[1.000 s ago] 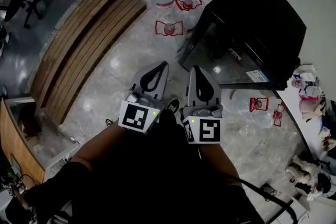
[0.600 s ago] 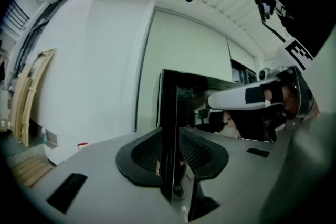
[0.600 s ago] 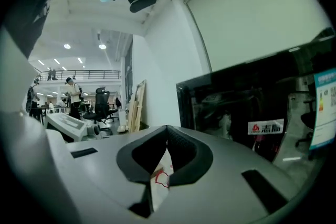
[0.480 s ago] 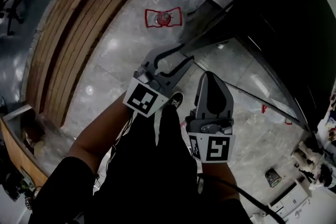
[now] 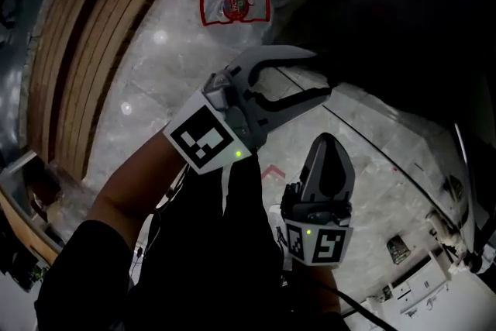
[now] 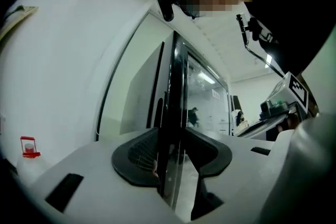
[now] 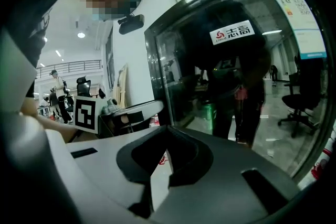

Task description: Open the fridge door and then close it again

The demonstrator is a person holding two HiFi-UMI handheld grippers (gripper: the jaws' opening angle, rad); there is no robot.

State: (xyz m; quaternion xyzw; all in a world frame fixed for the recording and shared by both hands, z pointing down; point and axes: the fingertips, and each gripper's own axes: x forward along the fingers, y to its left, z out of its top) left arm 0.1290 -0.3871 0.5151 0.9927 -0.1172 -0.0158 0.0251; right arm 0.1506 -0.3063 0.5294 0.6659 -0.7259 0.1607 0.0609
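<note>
- Both grippers have shifted in the last half second. The left gripper [image 5: 322,74] has reached forward to the fridge, and the right gripper [image 5: 326,142] now sits lower, closer to the body.
- Nearest is the right gripper, a smooth grey plastic shell with black pads. Its jaws are pressed together with nothing between them. Its marker cube [image 5: 321,243] shows a small green light. It points at the door glass without touching it.
- The left gripper's curved grey fingers [image 5: 283,56] are closed onto the fridge door [image 6: 176,81]. The door's thin dark upright edge runs between them. One ribbed black pad [image 6: 137,157] lies against the edge's left side, and the other is on the glass face.
- The door is glossy dark glass in a black frame and mirrors the room. It carries a red-and-white logo sticker [image 7: 231,33]. A blue-and-white label [image 7: 299,13] bends away near the picture's rim, its print too small to read.
- From the head view the fridge [image 5: 411,19] is only a black mass, and the jaw tips are lost against it.
- Farther off are a polished, mottled grey stone floor [image 5: 155,81] and clear water bottles [image 5: 232,5] with red handles. A slatted wooden bench [image 5: 85,35] is cut off by the frame.
</note>
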